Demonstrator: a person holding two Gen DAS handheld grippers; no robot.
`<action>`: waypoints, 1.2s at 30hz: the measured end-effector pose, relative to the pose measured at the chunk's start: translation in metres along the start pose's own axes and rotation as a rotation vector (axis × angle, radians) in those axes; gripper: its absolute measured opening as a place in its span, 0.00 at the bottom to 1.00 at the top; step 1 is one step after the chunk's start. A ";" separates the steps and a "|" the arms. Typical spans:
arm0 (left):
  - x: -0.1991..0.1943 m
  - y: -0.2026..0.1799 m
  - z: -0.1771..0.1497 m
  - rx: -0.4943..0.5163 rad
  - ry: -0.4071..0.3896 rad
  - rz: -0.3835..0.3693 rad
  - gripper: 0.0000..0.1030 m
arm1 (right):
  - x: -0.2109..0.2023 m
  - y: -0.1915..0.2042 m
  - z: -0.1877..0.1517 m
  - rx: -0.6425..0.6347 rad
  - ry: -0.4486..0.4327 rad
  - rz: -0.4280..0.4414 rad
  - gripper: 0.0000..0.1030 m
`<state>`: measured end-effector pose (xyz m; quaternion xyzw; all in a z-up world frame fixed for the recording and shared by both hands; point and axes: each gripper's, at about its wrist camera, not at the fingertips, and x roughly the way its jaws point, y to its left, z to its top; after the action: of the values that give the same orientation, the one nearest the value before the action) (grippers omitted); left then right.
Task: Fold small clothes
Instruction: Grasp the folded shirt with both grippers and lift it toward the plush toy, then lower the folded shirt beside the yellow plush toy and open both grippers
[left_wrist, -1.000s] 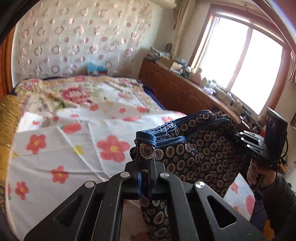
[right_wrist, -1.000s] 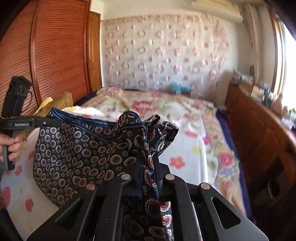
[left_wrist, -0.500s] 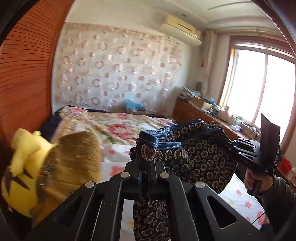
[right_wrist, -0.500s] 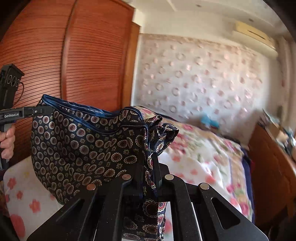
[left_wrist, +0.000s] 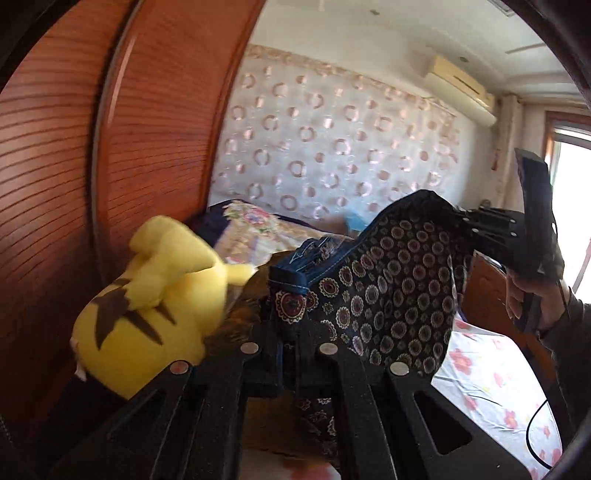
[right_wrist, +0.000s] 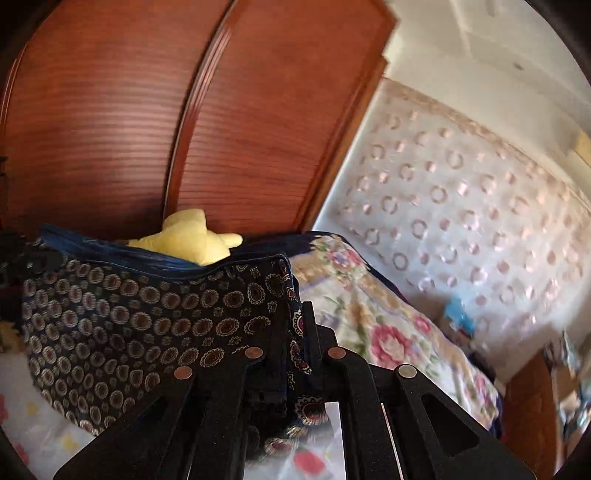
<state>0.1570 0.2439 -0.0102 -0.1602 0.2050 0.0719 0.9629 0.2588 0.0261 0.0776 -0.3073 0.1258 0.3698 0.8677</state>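
A small dark navy garment (left_wrist: 391, 295) with a round medallion print and a blue waistband hangs in the air, stretched between both grippers. My left gripper (left_wrist: 286, 328) is shut on one end of its waistband. My right gripper (right_wrist: 295, 332) is shut on the other end; the cloth (right_wrist: 140, 317) spreads to the left of it. In the left wrist view the right gripper (left_wrist: 480, 225) shows at the far right, held by a hand, pinching the far corner. The lower part of the garment is hidden behind the gripper bodies.
A yellow plush toy (left_wrist: 155, 299) lies close on the left, also peeking over the garment in the right wrist view (right_wrist: 188, 236). A red-brown wooden wardrobe (right_wrist: 147, 110) stands behind it. The bed with a floral sheet (left_wrist: 491, 380) lies below. A patterned curtain (left_wrist: 332, 147) covers the far wall.
Both grippers have risen and swung left toward the wardrobe, carrying the garment. The window has left view, the plush toy is nearer, and the waistband is pulled tauter.
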 end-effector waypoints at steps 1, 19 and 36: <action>0.002 0.006 -0.004 -0.011 0.005 0.009 0.04 | 0.012 -0.004 0.001 -0.004 0.014 0.007 0.05; 0.024 0.046 -0.042 -0.053 0.122 0.051 0.04 | 0.076 -0.033 -0.009 0.214 0.185 0.056 0.41; 0.025 0.041 -0.039 -0.011 0.160 0.072 0.04 | 0.088 -0.080 -0.070 0.480 0.204 0.183 0.60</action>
<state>0.1565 0.2709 -0.0652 -0.1633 0.2863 0.0949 0.9393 0.3775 -0.0109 0.0192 -0.1160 0.3239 0.3734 0.8615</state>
